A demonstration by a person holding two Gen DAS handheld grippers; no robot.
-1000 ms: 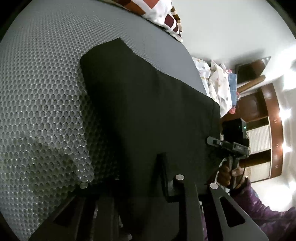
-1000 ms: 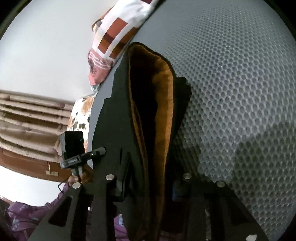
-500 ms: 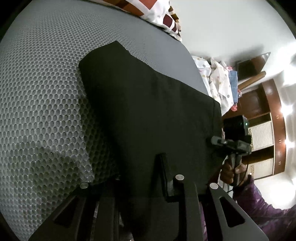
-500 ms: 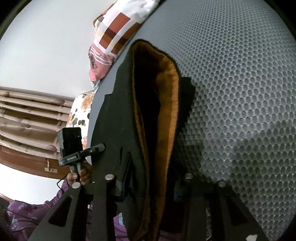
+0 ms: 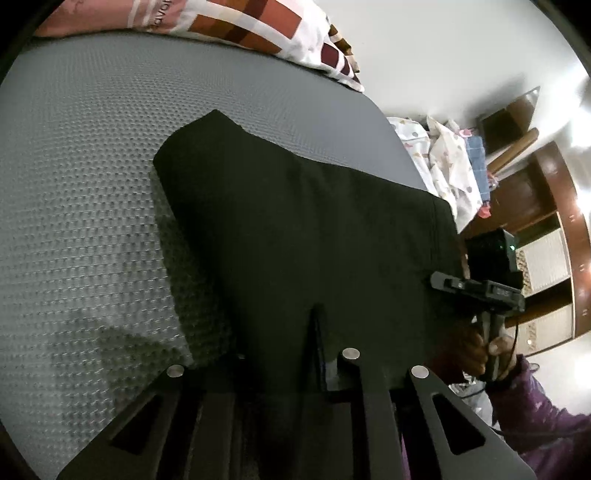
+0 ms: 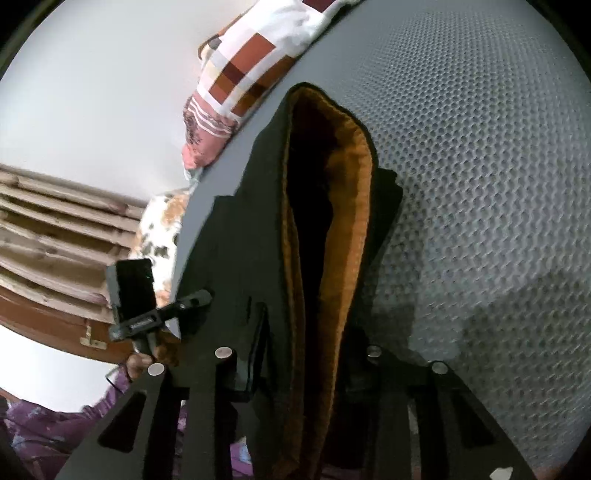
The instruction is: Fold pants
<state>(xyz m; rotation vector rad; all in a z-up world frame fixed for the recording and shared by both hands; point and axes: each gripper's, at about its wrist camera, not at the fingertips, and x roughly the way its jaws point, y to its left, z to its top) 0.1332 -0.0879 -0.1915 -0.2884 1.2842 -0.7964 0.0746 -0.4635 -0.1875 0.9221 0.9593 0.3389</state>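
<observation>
Black pants (image 5: 303, 229) with an orange fleece lining (image 6: 343, 236) lie across a grey mesh mattress (image 5: 81, 177). My left gripper (image 5: 295, 369) is shut on the near edge of the pants, with cloth between its fingers. My right gripper (image 6: 295, 373) is shut on the open waist end, holding it lifted so the lining shows. Each gripper shows in the other's view: the right one (image 5: 480, 284) at the pants' far right edge, the left one (image 6: 147, 317) at the left edge.
A patchwork pillow (image 5: 236, 29) lies at the head of the mattress (image 6: 480, 147). Printed clothes (image 5: 450, 162) are heaped past the mattress's right edge. Wooden furniture (image 5: 546, 206) and a white wall stand beyond. A purple sleeve (image 5: 546, 417) is at lower right.
Both grippers have pulled back and tilted with the pants still held; more of the mattress and the pillow shows beyond the pants' far edge.
</observation>
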